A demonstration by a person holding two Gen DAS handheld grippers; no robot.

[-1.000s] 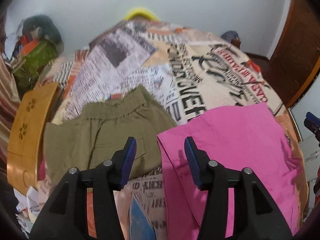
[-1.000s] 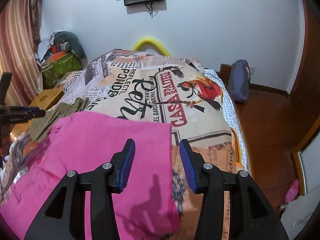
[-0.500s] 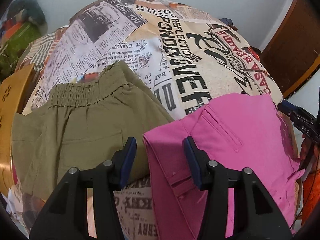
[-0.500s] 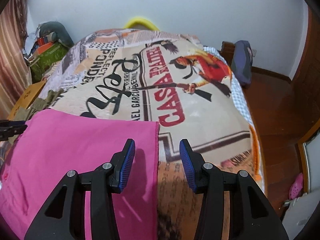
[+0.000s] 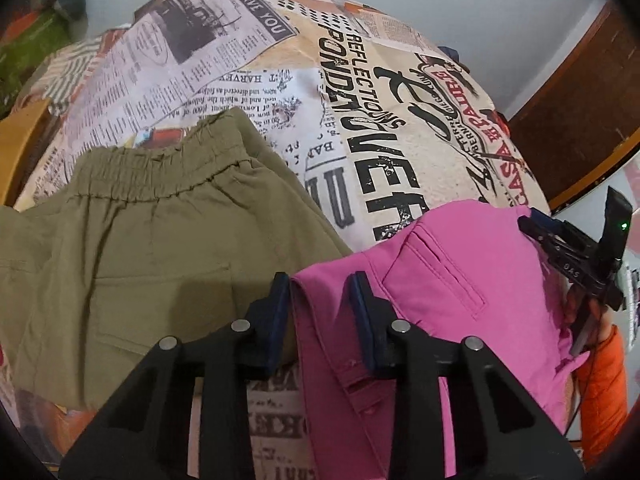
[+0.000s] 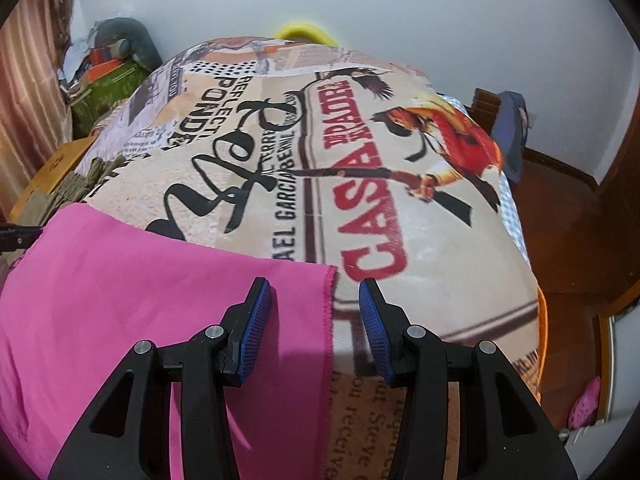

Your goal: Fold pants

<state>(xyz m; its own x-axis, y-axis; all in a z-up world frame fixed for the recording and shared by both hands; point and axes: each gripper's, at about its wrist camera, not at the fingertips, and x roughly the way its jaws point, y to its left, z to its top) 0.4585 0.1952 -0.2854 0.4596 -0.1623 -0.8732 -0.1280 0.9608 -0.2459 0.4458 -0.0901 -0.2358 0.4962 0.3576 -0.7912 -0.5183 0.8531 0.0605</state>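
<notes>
Pink pants [image 5: 460, 280] are spread on a bed [image 5: 380, 128]. Both claws, left [image 5: 320, 316] and right [image 6: 316, 320], have just been closing around opposite edges, not yet clamped. Firm pinching is needed next.

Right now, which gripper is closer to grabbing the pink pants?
Left. The left gripper already straddles a raised fold of the pink pants, its jaws just closing. The right gripper has only the flat hem edge between wider jaws.
</notes>
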